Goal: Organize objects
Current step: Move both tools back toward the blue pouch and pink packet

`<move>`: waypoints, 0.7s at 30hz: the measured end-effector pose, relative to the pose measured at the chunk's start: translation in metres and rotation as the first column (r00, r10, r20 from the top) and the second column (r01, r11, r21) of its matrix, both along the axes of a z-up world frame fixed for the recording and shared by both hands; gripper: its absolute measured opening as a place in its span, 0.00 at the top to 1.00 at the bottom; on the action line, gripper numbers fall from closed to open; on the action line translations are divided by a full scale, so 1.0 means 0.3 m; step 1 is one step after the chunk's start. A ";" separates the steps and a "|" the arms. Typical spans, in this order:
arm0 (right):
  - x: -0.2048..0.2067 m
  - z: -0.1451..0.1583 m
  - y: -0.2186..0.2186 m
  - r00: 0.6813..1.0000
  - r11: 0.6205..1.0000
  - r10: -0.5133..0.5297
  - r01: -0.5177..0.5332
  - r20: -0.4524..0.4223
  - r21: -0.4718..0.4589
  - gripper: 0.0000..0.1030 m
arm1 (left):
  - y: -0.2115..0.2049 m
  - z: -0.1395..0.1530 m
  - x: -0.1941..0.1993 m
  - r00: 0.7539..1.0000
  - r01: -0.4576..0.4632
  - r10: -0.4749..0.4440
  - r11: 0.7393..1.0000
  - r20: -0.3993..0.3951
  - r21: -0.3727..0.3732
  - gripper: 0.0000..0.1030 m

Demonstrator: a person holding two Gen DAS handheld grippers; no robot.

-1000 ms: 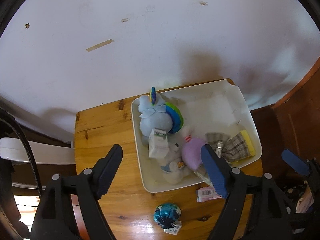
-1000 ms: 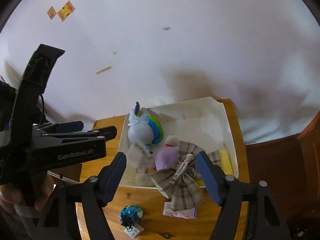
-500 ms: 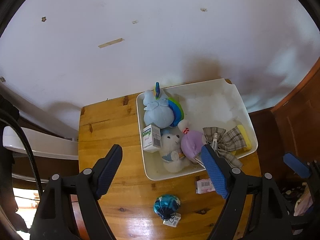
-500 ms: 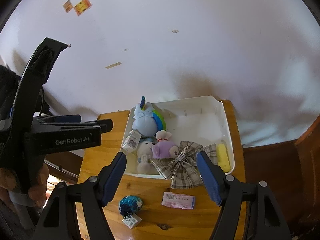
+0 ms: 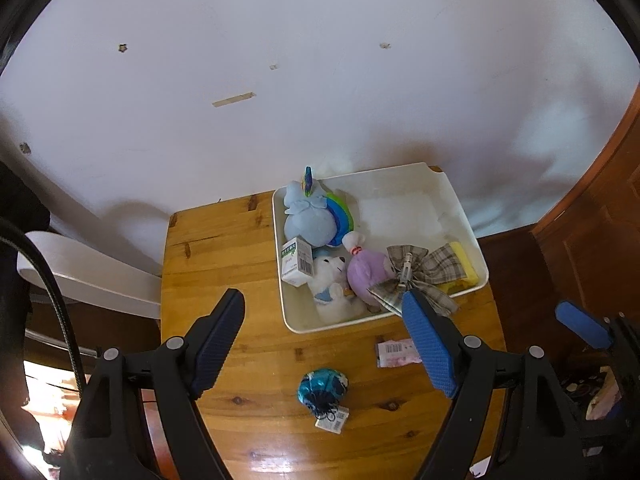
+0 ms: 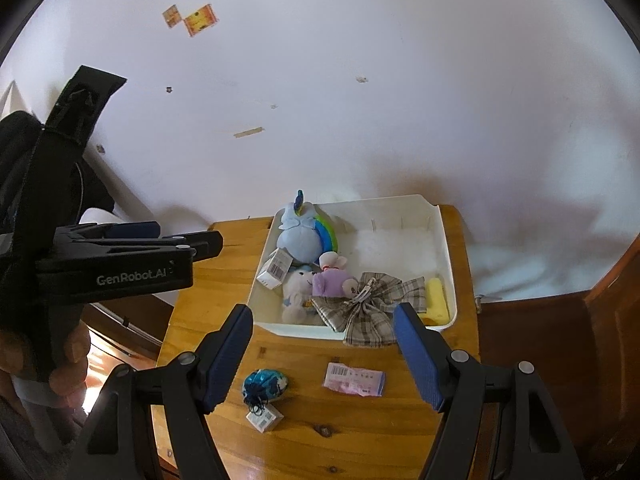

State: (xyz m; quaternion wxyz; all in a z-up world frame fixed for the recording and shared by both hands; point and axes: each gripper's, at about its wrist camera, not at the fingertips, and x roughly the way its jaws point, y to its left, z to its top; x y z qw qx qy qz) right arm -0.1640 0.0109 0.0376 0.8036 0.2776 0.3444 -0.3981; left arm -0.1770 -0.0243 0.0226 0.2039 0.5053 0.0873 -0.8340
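Note:
A white tray [image 5: 460, 216] [image 6: 446, 248] sits on a small wooden table [image 5: 212, 256] [image 6: 224, 276] against the wall. In it lie a blue unicorn plush [image 5: 310, 222] [image 6: 298, 240], a small carton [image 5: 297, 267] [image 6: 274, 269], a white plush [image 5: 330, 280], a purple plush [image 5: 366, 274] [image 6: 330, 282], a plaid bow [image 5: 420, 276] [image 6: 368, 308] draped over the front rim, and a yellow block [image 5: 464, 258] [image 6: 435, 294]. A blue ball with tag [image 5: 322, 390] [image 6: 264, 386] and a pink packet [image 5: 396, 354] [image 6: 354, 378] lie on the table. My left gripper [image 5: 324, 348] and right gripper [image 6: 322, 356] are open, empty, high above the table.
A white wall [image 5: 320, 100] stands behind the table. A white board [image 5: 88, 276] sits left of the table. Dark wood panelling [image 5: 592, 216] is on the right. The left gripper's body [image 6: 100, 264] shows at the left of the right wrist view.
Both grippers have pulled back and up from the tray, so it looks smaller. The plaid bow now lies on the tray's front rim, apart from the right gripper.

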 end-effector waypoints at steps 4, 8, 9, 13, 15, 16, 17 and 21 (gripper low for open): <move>-0.013 0.014 0.037 1.000 1.000 0.021 -0.021 -0.003 -0.011 0.29 | 0.027 0.022 0.061 1.000 -0.010 0.010 1.000 -0.022 -0.009 0.19; -0.015 0.023 0.072 0.999 0.998 0.051 -0.051 -0.012 -0.023 0.29 | 0.051 0.036 0.120 0.999 -0.022 0.021 1.000 -0.041 -0.015 0.19; -0.014 0.023 0.081 0.998 0.998 0.061 -0.061 -0.016 -0.026 0.29 | 0.056 0.039 0.136 0.999 -0.024 0.024 1.000 -0.045 -0.015 0.19; -0.009 0.022 0.111 0.995 0.995 0.092 -0.093 -0.028 -0.033 0.29 | 0.073 0.048 0.191 0.998 -0.034 0.033 0.999 -0.058 -0.029 0.19; -0.005 0.019 0.121 0.994 0.994 0.108 -0.108 -0.025 -0.029 0.29 | 0.078 0.053 0.217 0.997 -0.040 0.038 0.999 -0.064 -0.036 0.19; -0.003 0.017 0.125 0.993 0.993 0.113 -0.114 -0.023 -0.027 0.29 | 0.081 0.055 0.231 0.997 -0.043 0.041 0.998 -0.068 -0.039 0.19; -0.001 0.015 0.129 0.993 0.993 0.119 -0.119 -0.022 -0.026 0.29 | 0.084 0.057 0.243 0.997 -0.045 0.043 0.998 -0.071 -0.040 0.19; 0.017 0.005 0.147 0.989 0.989 0.147 -0.147 -0.013 -0.018 0.29 | 0.089 0.059 0.294 0.995 -0.059 0.054 0.997 -0.083 -0.054 0.19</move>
